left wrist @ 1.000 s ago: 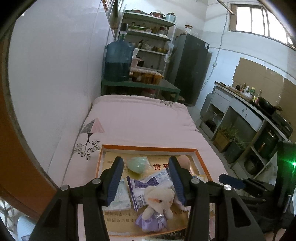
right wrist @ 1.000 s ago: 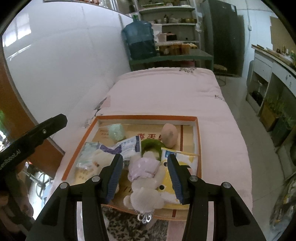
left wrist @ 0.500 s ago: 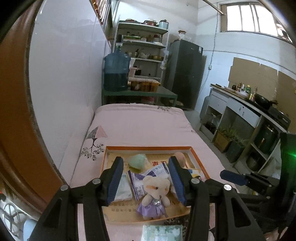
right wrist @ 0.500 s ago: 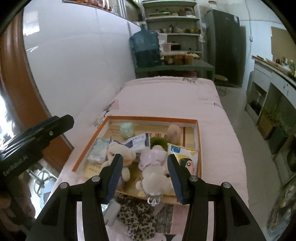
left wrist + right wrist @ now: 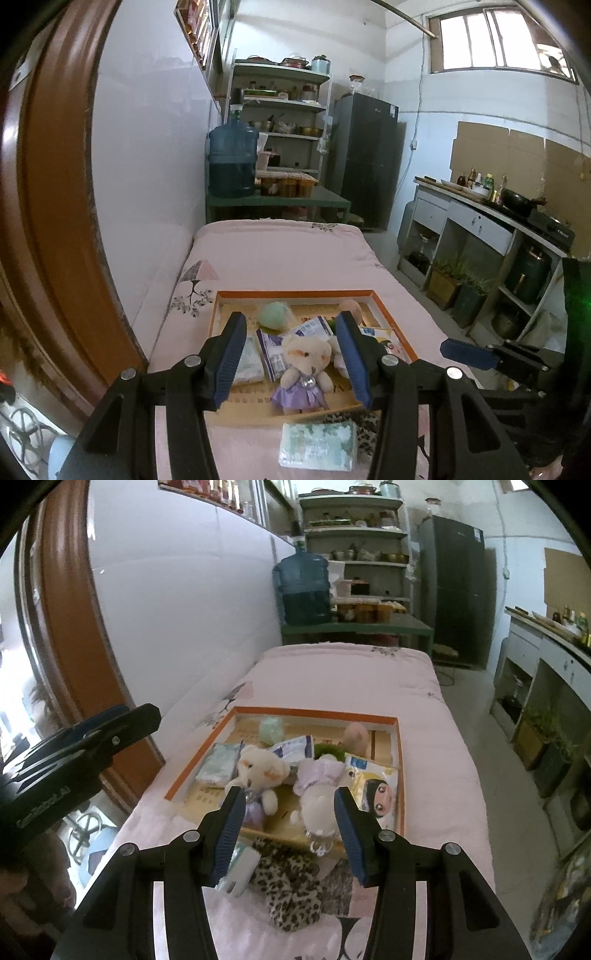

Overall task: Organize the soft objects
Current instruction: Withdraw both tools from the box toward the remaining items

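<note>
Hovering both grippers over your toy-filled tray

Your left gripper and right gripper fingers stand half-open, empty; the cream teddy bear in purple dress lies inside the orange-rimmed cardboard tray on the pink bed.

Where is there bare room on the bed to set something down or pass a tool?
The pink quilt beyond the tray's far rim is bare up to the green bench. Bare strips also run along both long sides of the tray. Inside it is crowded with the teddy bear, packets and other plush. Below its near edge, the leopard cloth and tissue pack fill the space.
</note>
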Action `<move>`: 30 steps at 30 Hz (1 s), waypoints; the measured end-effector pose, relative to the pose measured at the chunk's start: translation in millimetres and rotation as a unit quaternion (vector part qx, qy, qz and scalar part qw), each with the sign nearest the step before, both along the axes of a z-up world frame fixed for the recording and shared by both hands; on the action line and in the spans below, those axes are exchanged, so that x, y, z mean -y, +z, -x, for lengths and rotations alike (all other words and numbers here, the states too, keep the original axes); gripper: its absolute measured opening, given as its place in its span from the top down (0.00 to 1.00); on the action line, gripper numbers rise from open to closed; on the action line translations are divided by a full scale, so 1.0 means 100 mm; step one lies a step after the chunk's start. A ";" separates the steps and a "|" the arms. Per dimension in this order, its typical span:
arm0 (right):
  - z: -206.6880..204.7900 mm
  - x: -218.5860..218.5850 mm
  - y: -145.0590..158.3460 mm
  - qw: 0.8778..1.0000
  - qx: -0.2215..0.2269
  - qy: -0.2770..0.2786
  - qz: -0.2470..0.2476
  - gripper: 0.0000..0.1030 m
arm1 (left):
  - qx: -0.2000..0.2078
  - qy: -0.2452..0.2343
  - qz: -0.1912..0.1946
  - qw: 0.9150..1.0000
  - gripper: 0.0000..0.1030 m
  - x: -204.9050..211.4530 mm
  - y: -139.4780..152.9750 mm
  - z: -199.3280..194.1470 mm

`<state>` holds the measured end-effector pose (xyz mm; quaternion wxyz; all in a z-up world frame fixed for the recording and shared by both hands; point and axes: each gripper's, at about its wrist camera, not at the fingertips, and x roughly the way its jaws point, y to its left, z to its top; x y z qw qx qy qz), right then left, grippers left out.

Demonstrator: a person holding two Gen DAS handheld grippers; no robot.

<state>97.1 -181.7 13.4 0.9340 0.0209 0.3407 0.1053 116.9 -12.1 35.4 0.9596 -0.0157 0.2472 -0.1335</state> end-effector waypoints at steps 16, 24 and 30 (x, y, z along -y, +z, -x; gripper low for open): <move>0.20 -0.01 -0.37 1.000 -0.029 0.003 -0.003 0.48 | -0.027 -0.027 0.032 0.999 0.51 -0.03 -0.26 0.24; 0.22 -0.06 -0.64 0.999 -0.052 0.014 0.005 0.34 | -0.070 -0.060 0.044 0.995 0.41 0.00 -0.63 0.22; 0.18 -0.09 -0.86 0.997 -0.072 0.022 0.014 0.34 | -0.100 -0.075 0.057 0.990 0.35 0.01 -0.87 0.16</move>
